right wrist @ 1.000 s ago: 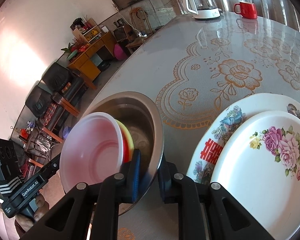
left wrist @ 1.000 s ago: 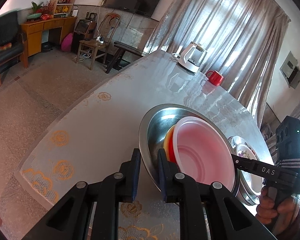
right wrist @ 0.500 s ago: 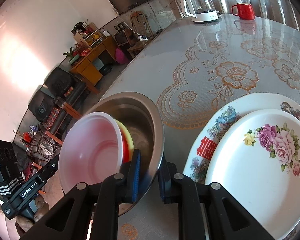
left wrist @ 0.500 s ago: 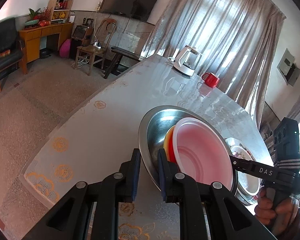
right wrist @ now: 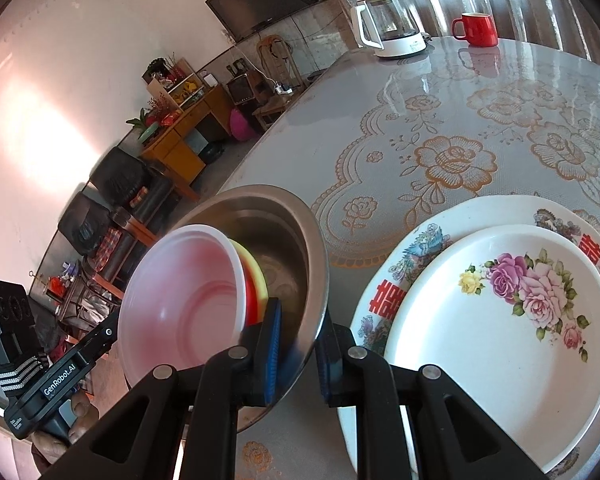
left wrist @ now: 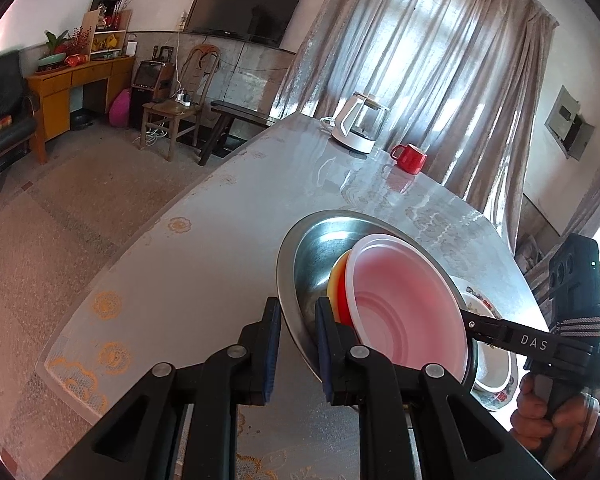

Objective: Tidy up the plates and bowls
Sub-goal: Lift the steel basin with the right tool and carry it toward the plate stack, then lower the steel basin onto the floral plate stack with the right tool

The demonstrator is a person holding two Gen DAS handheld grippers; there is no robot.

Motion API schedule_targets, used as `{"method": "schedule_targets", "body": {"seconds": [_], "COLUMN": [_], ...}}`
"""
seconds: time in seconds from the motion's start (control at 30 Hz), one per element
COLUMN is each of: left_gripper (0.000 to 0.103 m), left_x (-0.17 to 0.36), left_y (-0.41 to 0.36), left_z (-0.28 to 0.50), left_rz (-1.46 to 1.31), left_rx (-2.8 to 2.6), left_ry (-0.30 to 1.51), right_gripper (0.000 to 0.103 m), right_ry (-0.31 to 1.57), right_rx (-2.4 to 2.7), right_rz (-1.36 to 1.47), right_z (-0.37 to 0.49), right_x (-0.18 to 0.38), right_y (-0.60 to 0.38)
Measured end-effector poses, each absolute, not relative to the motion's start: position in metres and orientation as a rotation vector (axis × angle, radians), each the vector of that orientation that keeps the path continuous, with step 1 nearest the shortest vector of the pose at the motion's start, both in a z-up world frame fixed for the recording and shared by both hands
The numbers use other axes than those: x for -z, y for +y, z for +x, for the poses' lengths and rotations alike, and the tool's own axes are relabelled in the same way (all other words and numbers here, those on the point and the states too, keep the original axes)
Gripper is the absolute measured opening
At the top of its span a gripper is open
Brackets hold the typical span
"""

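A steel bowl (left wrist: 320, 248) (right wrist: 292, 236) holds a nested stack: a pale pink bowl (left wrist: 404, 308) (right wrist: 184, 300) on top of a red one and a yellow one (right wrist: 258, 276). My left gripper (left wrist: 298, 344) is shut on the steel rim on one side. On the opposite side my right gripper (right wrist: 298, 344) is shut on the same rim. Each gripper shows in the other's view, the right gripper (left wrist: 472, 326) and the left gripper (right wrist: 108, 330). The bowl appears raised a little above the table. Beside it, a small flowered plate (right wrist: 500, 340) lies on a larger patterned plate (right wrist: 420, 232).
A white-based glass kettle (left wrist: 360, 128) (right wrist: 388, 24) and a red mug (left wrist: 410, 158) (right wrist: 476, 30) stand at the table's far end. The table (left wrist: 204, 264) has a grey cloth with gold flowers; its edge runs along the left. A hand (left wrist: 548, 416) grips the right tool.
Both grippers have risen slightly with the steel bowl and its stack; the table and the plates look a little farther below. The grips are unchanged.
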State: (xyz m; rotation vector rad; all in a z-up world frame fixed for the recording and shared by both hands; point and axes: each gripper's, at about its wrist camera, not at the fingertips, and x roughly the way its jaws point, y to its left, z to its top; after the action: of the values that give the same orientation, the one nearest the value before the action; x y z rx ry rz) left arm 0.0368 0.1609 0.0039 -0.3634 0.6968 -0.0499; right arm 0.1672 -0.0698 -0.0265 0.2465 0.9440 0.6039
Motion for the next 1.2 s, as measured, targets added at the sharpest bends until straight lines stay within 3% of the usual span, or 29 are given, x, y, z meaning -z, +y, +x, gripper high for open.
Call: {"method": "schedule_targets", "body": {"seconds": [1.2], "left_gripper": [0.016], "left_x": [-0.035], "left_y": [0.054], "left_z": [0.075], "left_rz": [-0.254], "left_rx": [0.317], "left_ry": [0.718], "right_gripper": [0.016], "right_ry": [0.81], "right_rx": [-0.377], "right_rz": [0.384], "right_z": [0.134], "right_x": [-0.009], "right_y": [-0.194]}}
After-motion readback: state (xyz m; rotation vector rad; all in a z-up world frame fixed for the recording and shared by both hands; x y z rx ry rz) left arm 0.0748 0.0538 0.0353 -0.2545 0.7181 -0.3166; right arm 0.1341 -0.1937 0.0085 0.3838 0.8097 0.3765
